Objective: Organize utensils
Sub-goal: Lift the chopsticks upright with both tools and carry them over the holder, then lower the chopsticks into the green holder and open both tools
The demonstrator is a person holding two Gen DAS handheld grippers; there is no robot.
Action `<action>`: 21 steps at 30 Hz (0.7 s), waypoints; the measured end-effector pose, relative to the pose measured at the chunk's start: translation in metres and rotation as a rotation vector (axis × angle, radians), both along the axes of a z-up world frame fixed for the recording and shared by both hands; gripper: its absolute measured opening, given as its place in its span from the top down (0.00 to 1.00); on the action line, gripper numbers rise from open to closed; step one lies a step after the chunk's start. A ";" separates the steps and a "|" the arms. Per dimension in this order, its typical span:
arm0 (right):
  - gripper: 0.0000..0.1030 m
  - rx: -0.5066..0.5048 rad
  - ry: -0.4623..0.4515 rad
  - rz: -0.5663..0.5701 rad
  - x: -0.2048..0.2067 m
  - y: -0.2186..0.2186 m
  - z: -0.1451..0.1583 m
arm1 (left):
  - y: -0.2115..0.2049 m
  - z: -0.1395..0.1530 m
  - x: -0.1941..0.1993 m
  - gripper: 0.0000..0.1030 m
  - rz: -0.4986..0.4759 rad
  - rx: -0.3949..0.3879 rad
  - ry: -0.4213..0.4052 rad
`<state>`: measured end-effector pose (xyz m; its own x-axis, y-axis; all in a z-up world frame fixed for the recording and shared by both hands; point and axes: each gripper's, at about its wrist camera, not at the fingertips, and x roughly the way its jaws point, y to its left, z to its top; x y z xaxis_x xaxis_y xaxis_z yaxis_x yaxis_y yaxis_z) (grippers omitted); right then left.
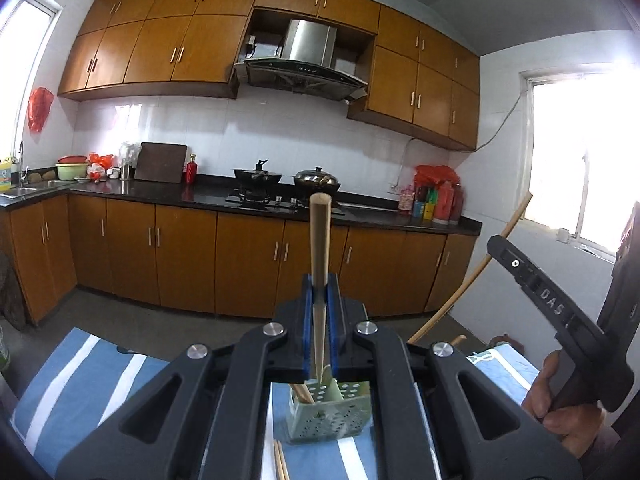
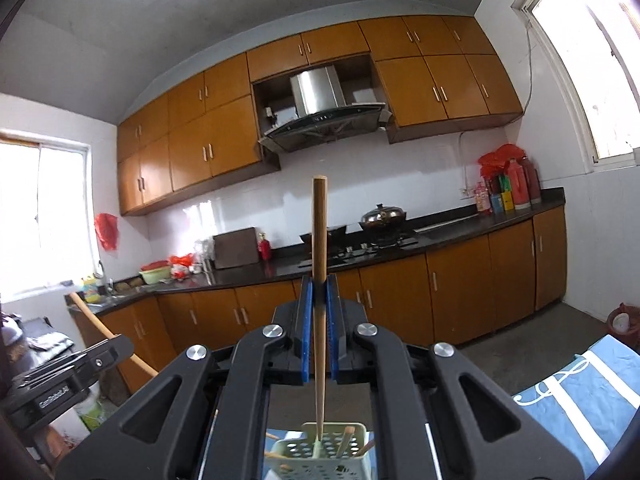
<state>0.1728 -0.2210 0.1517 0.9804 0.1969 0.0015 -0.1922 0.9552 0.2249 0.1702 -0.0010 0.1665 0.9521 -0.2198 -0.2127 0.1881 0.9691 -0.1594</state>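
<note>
We have two hand-held grippers up over the table, which wears a blue-and-white striped cloth. The left hand-held gripper has its blue pads pressed together on a wooden chopstick, pinched partway along so the thick end stands above the jaws and the thin tip hangs down behind them. That tip sits right over, maybe just inside, the pale green perforated utensil holder below; we cannot tell if it touches. The right hand-held gripper is likewise clamped on its own chopstick, long axis running up and down in view, tip pointing into the same holder, which already carries a few sticks leaning in its compartments. Two more loose chopsticks lie flat on the cloth just in front of the holder in the left view. The person's right hand shows at the edge of the left view, gripping the other tool. The key relation: the holder lies straight below both grippers, each stick's long axis roughly upright and lined up with an opening, so we judge the next move is a straight lowering and release. Neither hand looks clearly nearer. Risk: the two tips crowd one compartment or snag the rim.
</note>
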 end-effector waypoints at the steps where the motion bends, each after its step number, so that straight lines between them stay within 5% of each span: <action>1: 0.93 -0.007 0.013 -0.005 0.007 0.002 -0.006 | 0.000 -0.004 0.006 0.92 0.001 -0.006 0.008; 15: 0.91 -0.038 0.171 0.009 0.030 0.007 -0.050 | -0.010 -0.050 0.044 0.92 0.003 0.009 0.107; 18: 0.72 -0.037 0.169 0.007 0.024 0.006 -0.046 | -0.007 -0.049 0.040 0.91 0.008 0.004 0.105; 21: 0.70 -0.037 0.155 0.003 0.013 0.003 -0.040 | -0.002 -0.045 0.030 0.90 0.013 -0.009 0.092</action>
